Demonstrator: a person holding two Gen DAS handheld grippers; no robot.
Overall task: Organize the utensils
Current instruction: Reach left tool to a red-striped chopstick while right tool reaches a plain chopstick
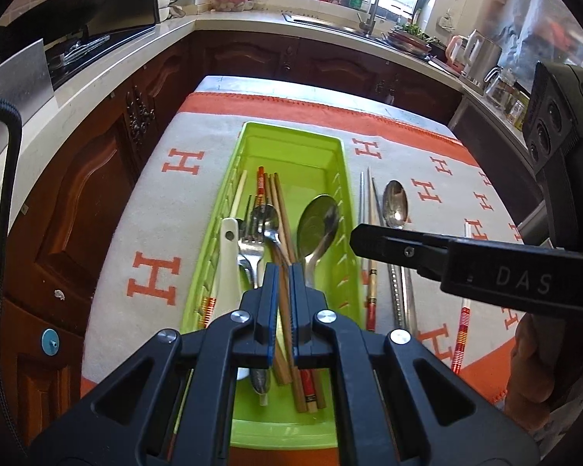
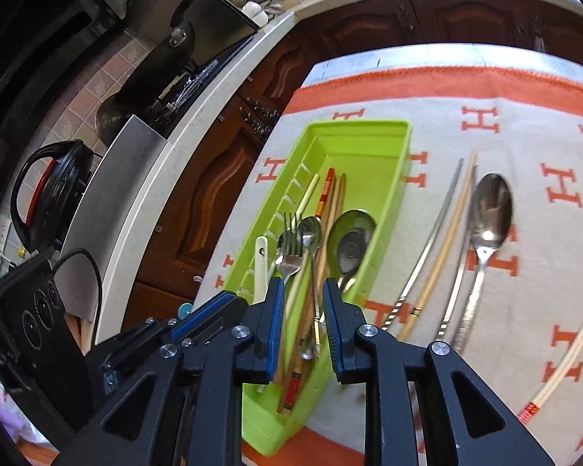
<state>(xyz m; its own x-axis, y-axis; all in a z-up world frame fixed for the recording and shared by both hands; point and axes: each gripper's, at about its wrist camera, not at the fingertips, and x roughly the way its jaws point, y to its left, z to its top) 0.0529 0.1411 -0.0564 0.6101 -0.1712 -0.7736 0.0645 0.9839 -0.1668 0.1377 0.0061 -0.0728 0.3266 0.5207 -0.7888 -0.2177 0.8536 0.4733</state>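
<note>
Several utensils in green tray (image 1: pixel 342 163) on orange-lettered cloth (image 1: pixel 151 209): forks, spoons, chopsticks. Steel spoon (image 2: pixel 489 209) beside tray. Left gripper (image 1: pixel 285 272) clenched, nothing visibly pinched; right gripper (image 2: pixel 303 291) parted, empty.

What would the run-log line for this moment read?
left gripper: shut, empty | right gripper: open above green tray | spoon on cloth

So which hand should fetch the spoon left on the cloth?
Right, probably. The right tongs are open and empty over the tray, and the spoon lies on their side. The left tongs are shut.
</note>
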